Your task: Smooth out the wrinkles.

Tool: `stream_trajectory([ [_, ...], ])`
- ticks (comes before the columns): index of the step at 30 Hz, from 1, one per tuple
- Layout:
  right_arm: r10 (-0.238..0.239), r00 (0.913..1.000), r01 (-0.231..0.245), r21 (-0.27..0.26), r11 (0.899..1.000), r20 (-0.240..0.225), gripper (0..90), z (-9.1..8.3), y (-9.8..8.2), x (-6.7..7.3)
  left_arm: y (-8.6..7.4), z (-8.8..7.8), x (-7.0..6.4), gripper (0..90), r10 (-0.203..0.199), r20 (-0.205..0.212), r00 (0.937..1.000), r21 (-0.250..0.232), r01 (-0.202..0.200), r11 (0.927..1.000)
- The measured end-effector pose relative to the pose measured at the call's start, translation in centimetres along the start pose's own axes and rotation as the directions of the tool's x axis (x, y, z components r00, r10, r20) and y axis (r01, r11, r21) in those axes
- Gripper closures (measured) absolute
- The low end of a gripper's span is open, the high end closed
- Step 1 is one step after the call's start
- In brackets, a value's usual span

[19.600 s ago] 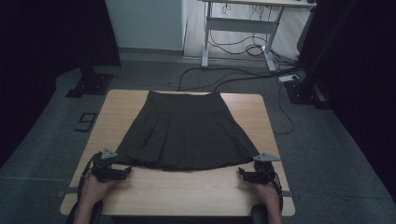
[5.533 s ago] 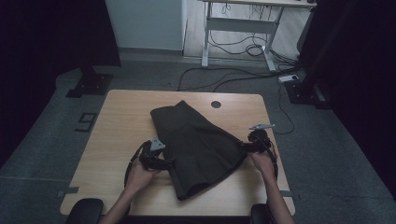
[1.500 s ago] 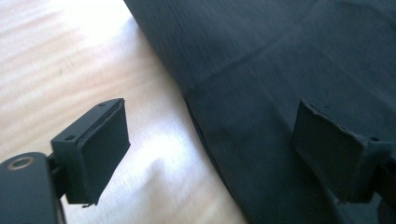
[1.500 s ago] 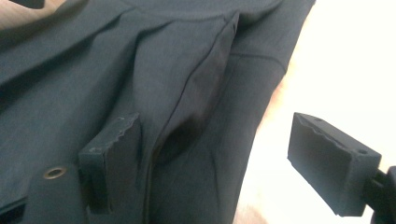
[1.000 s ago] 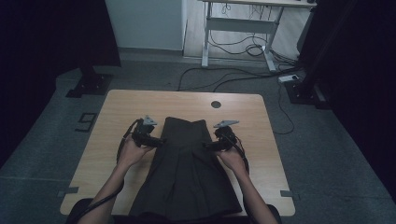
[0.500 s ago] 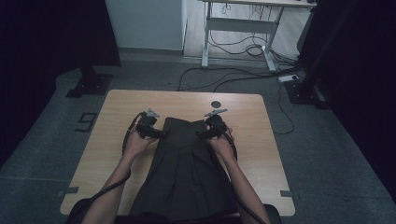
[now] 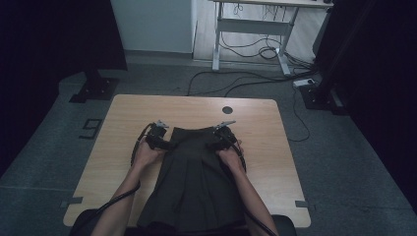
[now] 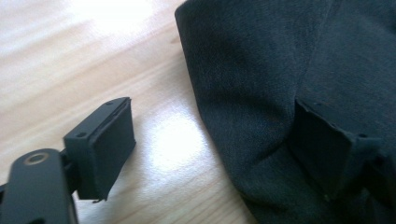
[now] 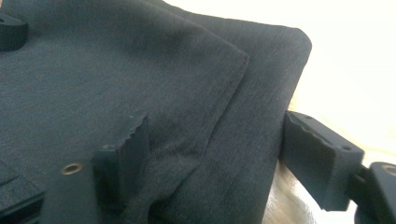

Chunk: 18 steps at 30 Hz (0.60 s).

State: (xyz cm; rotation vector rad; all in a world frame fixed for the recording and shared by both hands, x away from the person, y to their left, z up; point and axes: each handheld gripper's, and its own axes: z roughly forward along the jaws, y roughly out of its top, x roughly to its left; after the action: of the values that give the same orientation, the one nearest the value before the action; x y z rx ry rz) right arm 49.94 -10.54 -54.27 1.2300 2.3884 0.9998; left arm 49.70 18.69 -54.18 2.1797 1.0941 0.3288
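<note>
A dark pleated skirt (image 7: 196, 172) lies folded lengthwise on the wooden table (image 7: 133, 113), its lower part hanging over the near edge. My left gripper (image 7: 164, 143) is at the skirt's far-left corner and my right gripper (image 7: 216, 142) at its far-right corner. In the left gripper view, the left gripper (image 8: 208, 112) is open, one jaw on bare wood and the other resting on the skirt (image 8: 261, 70). In the right gripper view, the right gripper (image 9: 215, 123) is open astride the folded edge of the skirt (image 9: 116, 60).
A round cable hole (image 7: 226, 109) sits in the table just beyond the skirt. Bare wood runs along both sides of the skirt. Behind the table the floor holds loose cables (image 7: 255, 81), a white desk frame (image 7: 251, 29) and a black stand base (image 7: 93, 88).
The skirt, once spread wide, has been folded narrow and turned lengthwise. Over the last second both grippers closed in on its far corners, then eased slightly towards the person.
</note>
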Motion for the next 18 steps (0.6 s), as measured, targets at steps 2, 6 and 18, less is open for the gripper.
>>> stream_trajectory([
  [2, -0.01, 0.9999, 0.009, -0.003, 1.0, -0.012, 33.2, 0.0, 0.0, 0.1, 0.0, -0.1, -0.1, 17.3, 0.018, 0.018, 0.9997, -0.006, -0.018, 0.9998],
  [6, -0.009, 0.9989, 0.009, 0.002, 1.0, -0.046, 54.7, -0.3, 0.2, 0.4, 0.1, -0.3, -0.4, 37.0, 0.034, 0.062, 0.9975, -0.009, -0.033, 0.9994],
  [18, 0.068, 0.992, -0.066, 0.02, 0.998, -0.106, 78.1, -2.0, 0.4, 0.2, 1.4, -1.9, -1.0, 81.3, 0.086, 0.148, 0.9853, -0.042, -0.08, 0.9959],
])
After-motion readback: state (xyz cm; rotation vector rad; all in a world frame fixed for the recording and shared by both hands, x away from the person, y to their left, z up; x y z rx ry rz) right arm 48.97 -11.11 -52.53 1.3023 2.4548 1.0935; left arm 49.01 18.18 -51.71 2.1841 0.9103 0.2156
